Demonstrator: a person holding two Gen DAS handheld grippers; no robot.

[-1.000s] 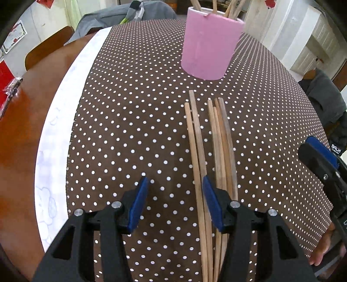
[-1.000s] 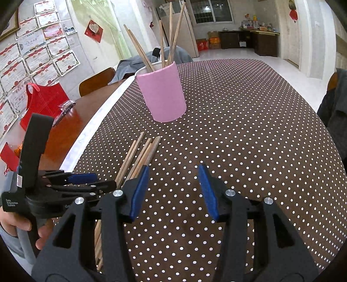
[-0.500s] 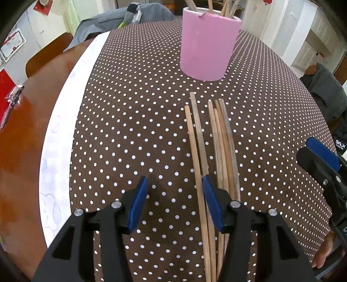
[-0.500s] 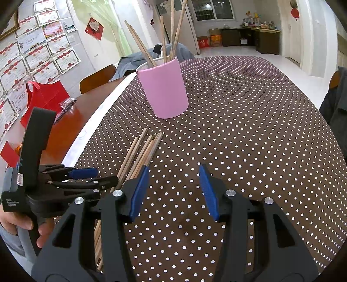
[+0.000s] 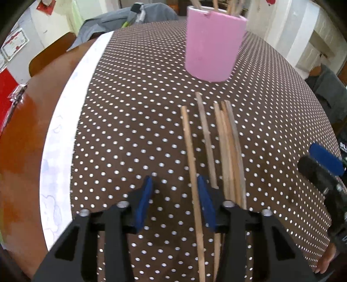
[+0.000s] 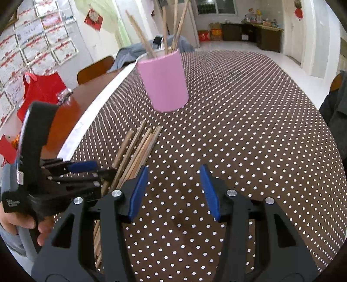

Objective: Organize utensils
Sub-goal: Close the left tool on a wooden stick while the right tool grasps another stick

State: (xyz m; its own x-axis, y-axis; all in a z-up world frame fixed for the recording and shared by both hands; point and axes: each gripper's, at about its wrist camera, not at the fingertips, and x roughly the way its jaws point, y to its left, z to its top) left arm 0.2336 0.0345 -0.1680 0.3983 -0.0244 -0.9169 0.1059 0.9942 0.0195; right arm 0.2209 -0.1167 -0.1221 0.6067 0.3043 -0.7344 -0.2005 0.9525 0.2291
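Several wooden chopsticks [image 5: 227, 141] [image 6: 138, 149] lie side by side on the dotted brown tablecloth [image 5: 130, 108]. Behind them stands a pink cup [image 5: 213, 47] [image 6: 164, 82] with several chopsticks upright in it. My left gripper [image 5: 174, 195] [image 6: 95, 171] points down at the near ends of the chopsticks, its jaws closing. The leftmost chopstick [image 5: 188, 138] lies between them, close to the right pad, and is not pinched. To the right, my right gripper [image 6: 173, 191] [image 5: 321, 160] hovers open over bare cloth with nothing between its fingers.
A white strip [image 5: 65, 121] edges the cloth on the left, with bare wooden table [image 5: 21, 134] beyond. A red bag [image 6: 41, 86] stands on the table's left part, a brown chair [image 6: 95, 69] behind. Grey clothing [image 5: 121, 19] lies at the far end.
The left jaws have narrowed. The leftmost chopstick, earlier at the right pad's edge, now lies between them, a little apart from the other sticks. The right gripper has hardly moved.
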